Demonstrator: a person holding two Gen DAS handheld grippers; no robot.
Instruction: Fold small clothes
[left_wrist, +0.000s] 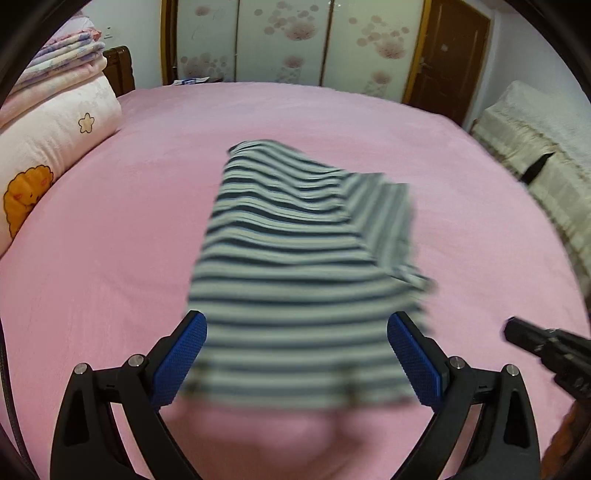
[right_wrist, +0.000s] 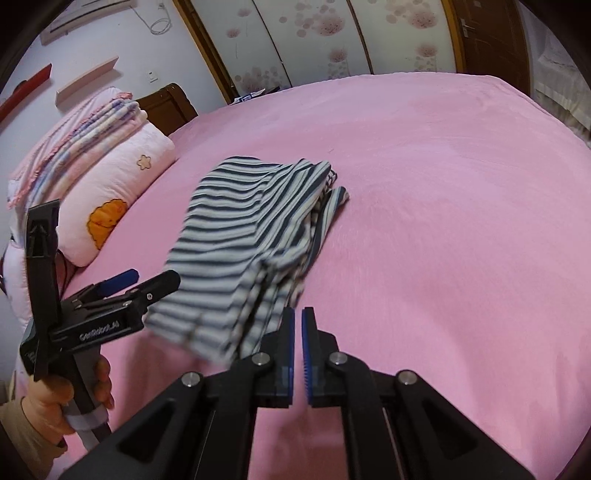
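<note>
Striped garment (left_wrist: 295, 258), dark and pale bands, lies partly folded on the pink bed sheet (left_wrist: 110, 221), roughly mid-bed; its near edge is blurred in both views. One portion is doubled over toward the right side in the left wrist view.

Left tongs (left_wrist: 295, 354): jaws spread wide, blue pads (left_wrist: 184, 354) standing at either side of the garment's near edge. Pads grip nothing; contact with the cloth cannot be told through the blur. In the right wrist view a hand (right_wrist: 55, 398) holds this tool's grip at the lower left.

Right tongs (right_wrist: 297, 354): jaws nearly together, only a thin slit between the blue pads, nothing held. They sit just beside the garment's near right corner; touching or apart not resolvable.

Stacked pink bedding (right_wrist: 110, 192) lies at the bed's left, well apart from the garment.
</note>
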